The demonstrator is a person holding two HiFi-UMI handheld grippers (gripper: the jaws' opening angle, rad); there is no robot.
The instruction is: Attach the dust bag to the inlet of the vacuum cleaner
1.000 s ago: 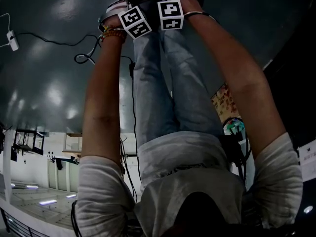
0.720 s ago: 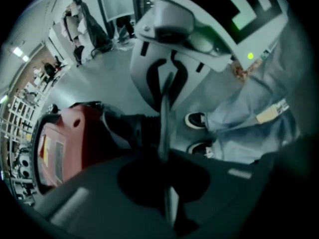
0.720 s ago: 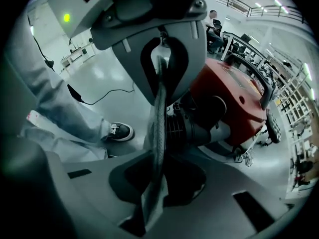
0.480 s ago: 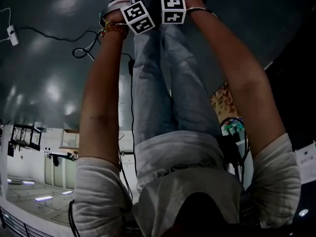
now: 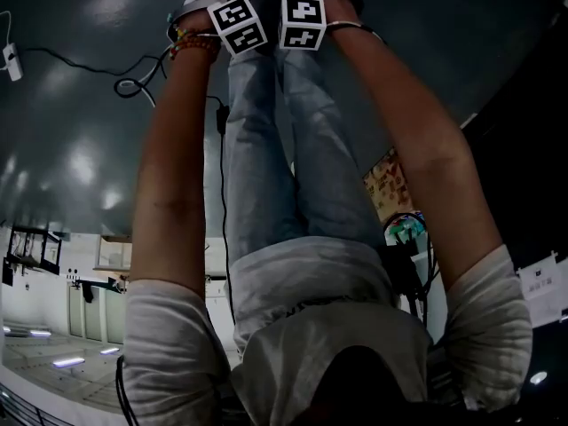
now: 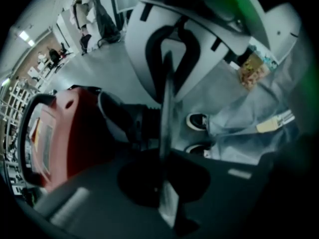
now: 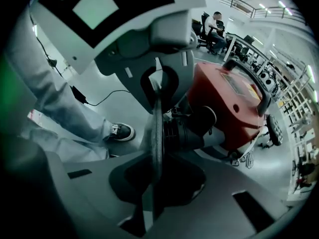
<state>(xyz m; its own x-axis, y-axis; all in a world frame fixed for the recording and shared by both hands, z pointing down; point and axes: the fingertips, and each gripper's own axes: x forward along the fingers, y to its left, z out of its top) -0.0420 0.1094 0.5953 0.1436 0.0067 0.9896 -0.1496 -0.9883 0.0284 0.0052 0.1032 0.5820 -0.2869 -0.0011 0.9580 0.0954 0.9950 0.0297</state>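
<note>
My left claw [image 6: 166, 133] and right claw [image 7: 157, 133] clamp a thin grey plate [image 6: 167, 83] edge-on, red vacuum cleaner [image 7: 234, 98] just beyond — from the head view I get only their marker cubes [image 5: 238, 25].

Open office: desks [image 7: 240, 45], seated person [image 7: 217, 23]

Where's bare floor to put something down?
Open grey floor lies left of the legs, past the black cable. Crowded: by the red vacuum cleaner, where shoe, hose, left gripper and right gripper, both shut on a thin plate, meet.
</note>
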